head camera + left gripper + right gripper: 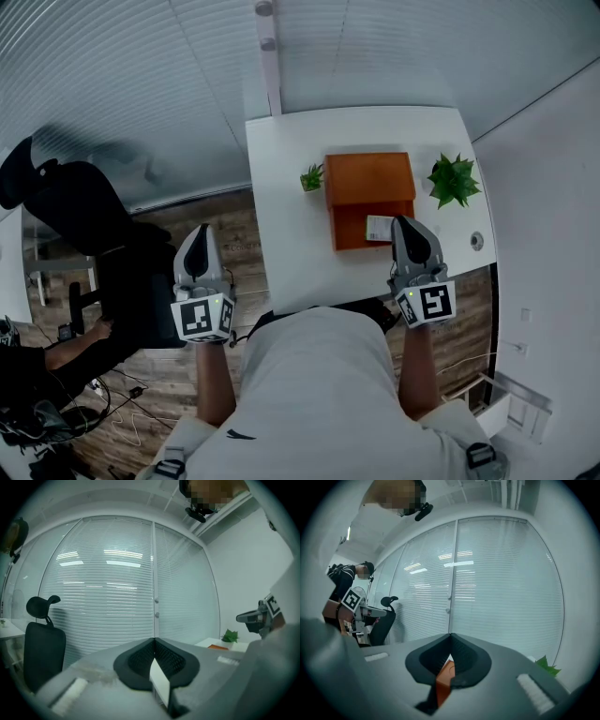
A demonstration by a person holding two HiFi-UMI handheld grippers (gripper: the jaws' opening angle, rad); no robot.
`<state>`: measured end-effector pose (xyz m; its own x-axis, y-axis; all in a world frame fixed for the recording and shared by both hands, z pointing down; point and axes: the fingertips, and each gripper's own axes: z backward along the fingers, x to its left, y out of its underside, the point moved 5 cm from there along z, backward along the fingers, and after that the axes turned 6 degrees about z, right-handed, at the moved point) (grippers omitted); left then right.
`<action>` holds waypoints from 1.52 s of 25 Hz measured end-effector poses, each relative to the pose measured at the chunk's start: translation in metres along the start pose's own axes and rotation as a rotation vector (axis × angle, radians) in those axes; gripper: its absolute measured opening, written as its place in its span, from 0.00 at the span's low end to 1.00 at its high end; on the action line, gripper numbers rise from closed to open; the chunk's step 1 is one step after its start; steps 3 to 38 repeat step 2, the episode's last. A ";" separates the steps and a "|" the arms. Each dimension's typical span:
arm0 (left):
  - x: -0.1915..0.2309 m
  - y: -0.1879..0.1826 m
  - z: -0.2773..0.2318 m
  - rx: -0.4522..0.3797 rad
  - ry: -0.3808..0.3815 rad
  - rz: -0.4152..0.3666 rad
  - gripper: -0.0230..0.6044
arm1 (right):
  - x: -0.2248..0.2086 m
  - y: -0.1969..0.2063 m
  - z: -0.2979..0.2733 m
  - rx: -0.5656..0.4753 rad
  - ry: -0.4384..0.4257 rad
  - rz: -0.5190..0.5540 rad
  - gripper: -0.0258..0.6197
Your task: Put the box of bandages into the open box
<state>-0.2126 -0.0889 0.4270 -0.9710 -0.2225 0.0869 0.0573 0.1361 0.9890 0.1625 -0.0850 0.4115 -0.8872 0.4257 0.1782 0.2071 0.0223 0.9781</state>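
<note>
Where the open box stood: the orange open box sat on the white table, its far half a brighter orange than its near half.
Box of bandages: small and pale, it lay at the open box's near right corner, over the darker half. Whether it rested inside or on the rim could not be told.
Right gripper: jaws pressed together with nothing between them, tips just beside the box of bandages at the open box's near right corner. The open box's orange showed below the tips in the right gripper view.
Left gripper: jaws closed tip to tip and empty, held well to the left of the open box, past the table's edge and over the wooden floor.
Plants: a small plant stood just left of the open box's far corner, and a larger plant just right of it, both on the table.
Office chair: black, far to the left of the open box, beyond the left gripper.
</note>
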 end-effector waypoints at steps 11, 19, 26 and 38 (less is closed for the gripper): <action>-0.001 0.000 0.000 0.001 0.004 -0.003 0.05 | 0.000 0.000 0.000 -0.001 -0.003 -0.001 0.04; -0.001 0.000 0.000 0.001 0.004 -0.003 0.05 | 0.000 0.000 0.000 -0.001 -0.003 -0.001 0.04; -0.001 0.000 0.000 0.001 0.004 -0.003 0.05 | 0.000 0.000 0.000 -0.001 -0.003 -0.001 0.04; -0.001 0.000 0.000 0.001 0.004 -0.003 0.05 | 0.000 0.000 0.000 -0.001 -0.003 -0.001 0.04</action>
